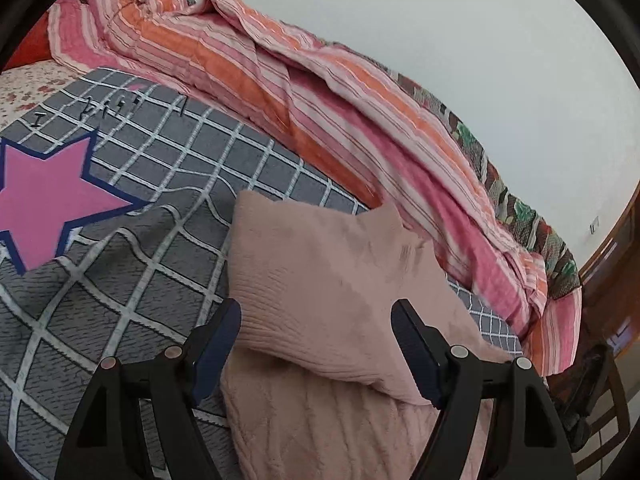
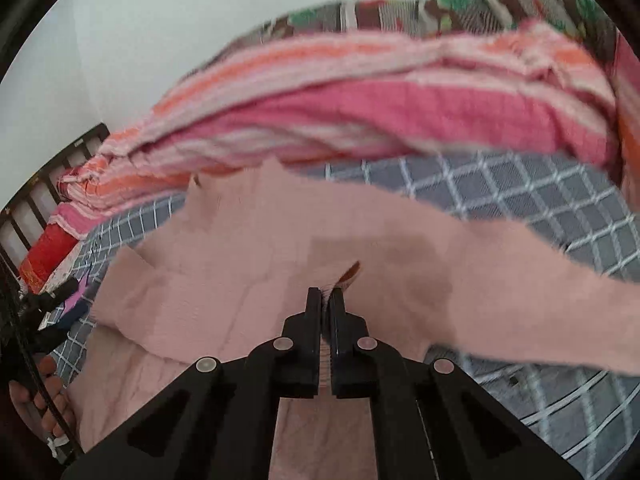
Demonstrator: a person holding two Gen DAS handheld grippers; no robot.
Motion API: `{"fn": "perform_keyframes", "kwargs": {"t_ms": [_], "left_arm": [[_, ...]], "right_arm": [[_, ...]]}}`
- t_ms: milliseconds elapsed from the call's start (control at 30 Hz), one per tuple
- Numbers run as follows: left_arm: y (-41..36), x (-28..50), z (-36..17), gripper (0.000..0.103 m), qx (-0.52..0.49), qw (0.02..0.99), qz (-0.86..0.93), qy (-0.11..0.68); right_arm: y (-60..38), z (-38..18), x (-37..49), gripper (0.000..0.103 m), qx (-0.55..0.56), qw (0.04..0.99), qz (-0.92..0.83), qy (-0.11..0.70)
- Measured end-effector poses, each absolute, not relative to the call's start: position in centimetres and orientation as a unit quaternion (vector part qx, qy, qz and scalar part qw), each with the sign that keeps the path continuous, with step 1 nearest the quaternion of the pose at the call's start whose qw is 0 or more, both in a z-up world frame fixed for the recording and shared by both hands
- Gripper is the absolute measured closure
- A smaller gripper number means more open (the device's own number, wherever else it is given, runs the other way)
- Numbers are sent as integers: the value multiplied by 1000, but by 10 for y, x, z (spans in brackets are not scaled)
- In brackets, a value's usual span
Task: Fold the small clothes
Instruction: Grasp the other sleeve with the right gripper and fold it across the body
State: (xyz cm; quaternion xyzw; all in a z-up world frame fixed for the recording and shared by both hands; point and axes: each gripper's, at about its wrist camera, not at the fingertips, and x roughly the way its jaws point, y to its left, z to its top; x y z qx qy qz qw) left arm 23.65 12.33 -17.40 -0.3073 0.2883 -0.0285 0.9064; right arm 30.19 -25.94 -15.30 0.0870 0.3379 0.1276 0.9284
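Two views: left gripper [image 1: 316, 332] gapes wide over pink sweater [image 1: 320, 264]; right gripper [image 2: 329, 300] pinches sweater fold.

A bed [image 1: 168, 168] fills the room's foreground, spread with a grey sheet in a white grid bearing a pink star [image 1: 44, 200]. A rumpled pink-and-orange striped quilt [image 1: 304, 100] is heaped along its far side against a plain pale wall [image 1: 440, 32]. A dark slatted headboard [image 2: 48, 188] stands at one end, brown wooden furniture [image 1: 612, 264] at the other
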Motion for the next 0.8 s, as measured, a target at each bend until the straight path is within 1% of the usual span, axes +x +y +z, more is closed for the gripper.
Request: {"fn": "perform_keyframes", "kwargs": {"t_ms": [167,300,367,467,533,600,700,767,800], "left_arm": [[103,252,-170,27,-275,913,-54,298],[97,255,-161,27,-261,922,-53,282],[97,258,-160,27,-262,923,-44,279],[96,267,-171,27,-256,916,-15,309],[92,273,-179,27,-240,912,-3,333],[85,277,-185,27,-217,908,5,357],[76,277,-183,22,-189,913,7,360],[71,279,-184,21,-171,914,13,368],[67,280,-184,21,-160,914,17,371]], "right_arm": [[-267,-170,308,100,82,923,90,365],[-278,-162,299,100,98,930,85,343],[-275,-169,301,100,87,927,83,356],[-267,-188,312,100,65,912,65,399],[-270,-193,316,99,74,905,63,414],[-276,-192,315,97,88,904,67,413],[-281,-189,310,94,100,902,72,414],[-288,-180,303,89,99,908,65,401],[-290,-175,299,80,97,912,59,394]]}}
